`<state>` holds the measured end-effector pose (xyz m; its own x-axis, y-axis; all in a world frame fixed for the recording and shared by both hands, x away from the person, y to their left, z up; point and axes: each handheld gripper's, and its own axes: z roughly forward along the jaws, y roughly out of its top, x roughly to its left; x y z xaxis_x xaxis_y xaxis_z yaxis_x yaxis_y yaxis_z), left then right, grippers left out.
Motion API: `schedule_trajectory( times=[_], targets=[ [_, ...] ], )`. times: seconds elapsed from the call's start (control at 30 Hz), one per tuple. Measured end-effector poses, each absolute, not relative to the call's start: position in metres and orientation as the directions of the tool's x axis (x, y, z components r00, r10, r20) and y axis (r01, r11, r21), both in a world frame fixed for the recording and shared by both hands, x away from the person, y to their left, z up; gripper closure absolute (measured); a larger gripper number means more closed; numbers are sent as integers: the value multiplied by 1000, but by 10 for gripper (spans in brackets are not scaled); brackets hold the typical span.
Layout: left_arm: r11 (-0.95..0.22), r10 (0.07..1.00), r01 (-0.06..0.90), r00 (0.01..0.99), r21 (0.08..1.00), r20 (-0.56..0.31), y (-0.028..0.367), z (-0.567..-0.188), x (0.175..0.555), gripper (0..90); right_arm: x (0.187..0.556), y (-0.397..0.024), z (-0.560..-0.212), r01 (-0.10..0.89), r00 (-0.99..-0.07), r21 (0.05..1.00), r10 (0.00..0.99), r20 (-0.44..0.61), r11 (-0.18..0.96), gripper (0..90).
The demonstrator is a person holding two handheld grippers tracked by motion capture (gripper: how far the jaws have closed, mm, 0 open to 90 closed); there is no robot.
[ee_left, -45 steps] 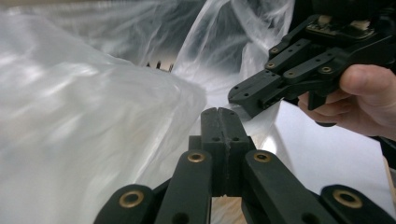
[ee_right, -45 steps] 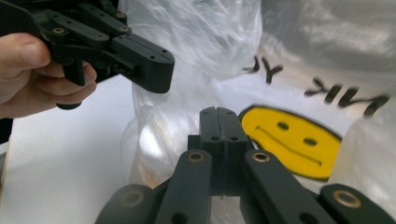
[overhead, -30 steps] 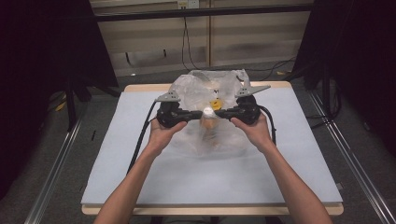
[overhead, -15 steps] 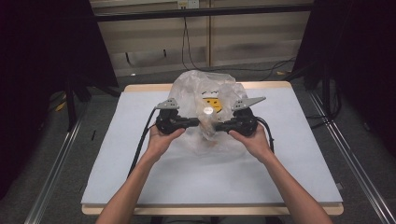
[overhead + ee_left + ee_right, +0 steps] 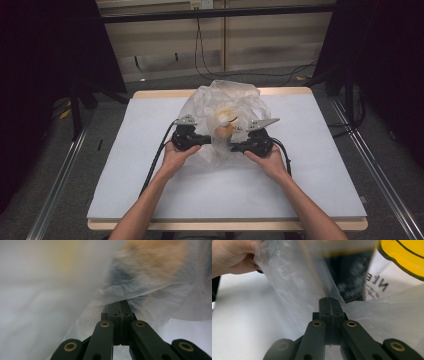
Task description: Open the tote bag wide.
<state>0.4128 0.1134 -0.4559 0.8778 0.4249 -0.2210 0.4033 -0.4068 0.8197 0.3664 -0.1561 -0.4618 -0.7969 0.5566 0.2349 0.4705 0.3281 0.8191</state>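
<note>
A crumpled clear plastic bag (image 5: 225,102) rests on the white table (image 5: 125,165), with an orange thing (image 5: 223,131) low inside it. My left gripper (image 5: 209,141) pinches the bag's near left side and my right gripper (image 5: 234,147) its near right side. The two point at each other. In the left gripper view the jaws of my left gripper (image 5: 121,305) are shut on the film (image 5: 150,310), under the blurred orange thing (image 5: 155,260). In the right gripper view my right gripper (image 5: 329,302) is shut on a fold of the bag (image 5: 294,285), near its yellow print (image 5: 404,257).
The person's forearms reach in from the table's near edge, and a black cable (image 5: 155,160) trails off the left gripper. The person's other hand (image 5: 232,255) shows in the right gripper view. Metal rails (image 5: 55,190) run along both sides of the table.
Both hands have come down and slightly toward the person with the bag held between them. The bag now slumps on the table instead of hanging stretched.
</note>
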Motion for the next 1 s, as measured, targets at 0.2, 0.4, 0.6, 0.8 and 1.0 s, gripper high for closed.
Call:
schedule_trajectory(
  times=[0.2,0.4,0.6,0.8,1.0],
  targets=[
    [-413,451,442,859,797,-243,118,-474,419,900,373,-161,-478,502,-777,793,582,239,345,900],
    [-438,483,480,839,760,-250,125,-486,423,900,375,-161,-494,535,-762,746,609,222,397,900],
    [-466,486,491,837,736,-251,128,-492,422,900,374,-162,-493,543,-755,744,613,232,388,900],
    [-468,488,492,837,735,-249,129,-490,420,900,370,-165,-483,523,-763,781,596,250,341,900],
    [-456,453,432,865,778,-215,137,-463,404,900,362,-172,-463,488,-767,822,594,243,293,900]
  ],
)
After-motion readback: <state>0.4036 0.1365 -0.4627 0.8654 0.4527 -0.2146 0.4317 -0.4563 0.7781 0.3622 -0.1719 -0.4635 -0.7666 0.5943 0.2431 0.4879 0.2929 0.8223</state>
